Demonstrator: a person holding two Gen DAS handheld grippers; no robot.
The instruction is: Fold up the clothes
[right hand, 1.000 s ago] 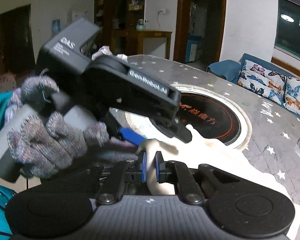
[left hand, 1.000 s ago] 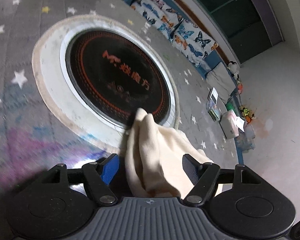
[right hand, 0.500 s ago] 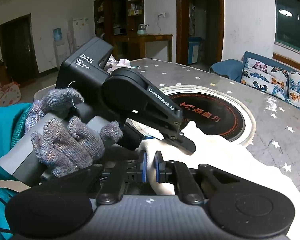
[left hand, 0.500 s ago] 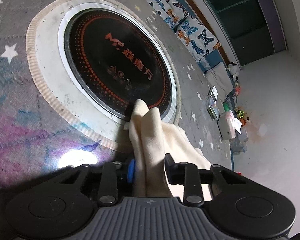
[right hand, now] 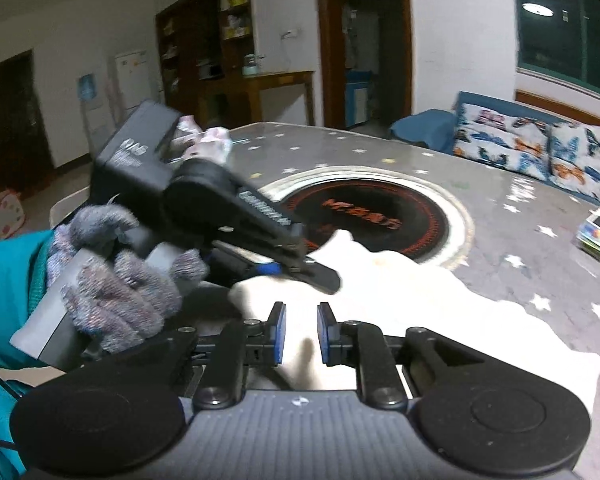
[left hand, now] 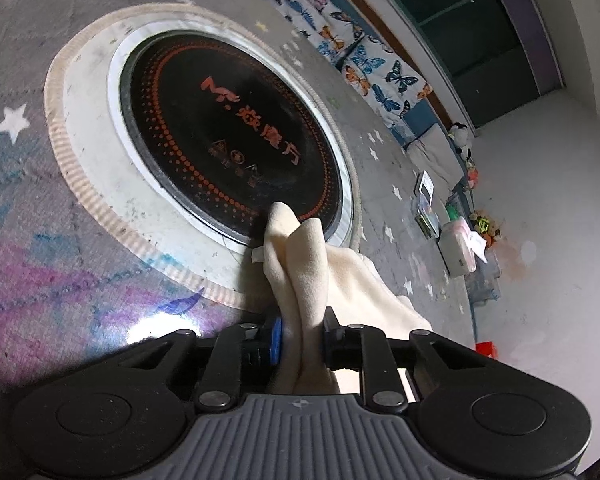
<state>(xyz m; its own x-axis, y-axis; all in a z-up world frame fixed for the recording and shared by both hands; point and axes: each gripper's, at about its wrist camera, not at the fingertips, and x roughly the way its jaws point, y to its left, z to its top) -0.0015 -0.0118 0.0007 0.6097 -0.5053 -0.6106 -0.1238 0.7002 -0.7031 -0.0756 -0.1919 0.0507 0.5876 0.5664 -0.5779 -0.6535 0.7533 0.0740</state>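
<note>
A cream garment (left hand: 304,248) lies bunched on the grey star-patterned table (left hand: 16,80), its tip reaching the black round hob (left hand: 228,136). My left gripper (left hand: 302,332) is closing, and its pads press a raised fold of the garment between them. In the right wrist view the garment (right hand: 420,292) spreads to the right, and a grey-gloved hand (right hand: 116,280) holds the left gripper (right hand: 300,268) down on its left end. My right gripper (right hand: 301,320) is opening just over the cloth, with a clear gap between the blue pads (right hand: 279,332) and nothing pinched.
The hob (right hand: 364,220) sits in a white ring mid-table. A small box (right hand: 596,232) lies near the table's right edge, and a pink-white bundle (right hand: 208,140) lies at its far side. A blue sofa with butterfly cushions (right hand: 540,152) stands beyond.
My left gripper's jaws closed from wide apart onto the raised fold. The right gripper's pads, earlier pinching the cloth edge, have parted, and that view shifted and rolled slightly.
</note>
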